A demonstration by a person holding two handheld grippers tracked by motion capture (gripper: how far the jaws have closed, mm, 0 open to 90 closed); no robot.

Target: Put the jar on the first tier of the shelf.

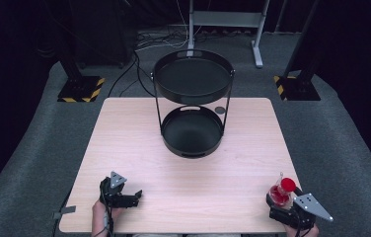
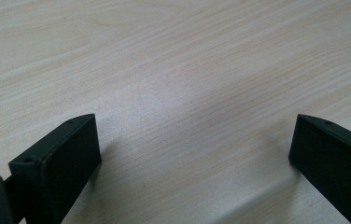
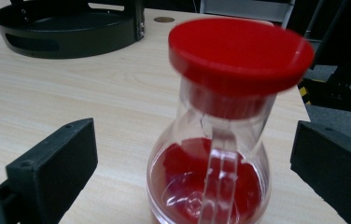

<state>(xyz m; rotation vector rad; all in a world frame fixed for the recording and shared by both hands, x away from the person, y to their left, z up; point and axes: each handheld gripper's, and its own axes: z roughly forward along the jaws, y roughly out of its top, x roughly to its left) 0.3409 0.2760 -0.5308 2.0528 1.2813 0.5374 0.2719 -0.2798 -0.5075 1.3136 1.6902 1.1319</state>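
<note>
Clear round glass jug with red lid and red liquid [image 3: 209,154], at lower right of the high view, between spread jaws of right tool [image 3: 192,163], not gripped. Left tool [image 2: 194,154] released, over bare pale wooden surface [image 2: 173,60].

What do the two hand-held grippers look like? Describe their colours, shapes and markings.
Both are black. The left hand-held gripper has two blocky, flat-faced jaws and a small grey three-cornered plate on top. The right hand-held gripper has the same blocky black jaws and a larger grey three-cornered plate. No lettering is legible.
</note>
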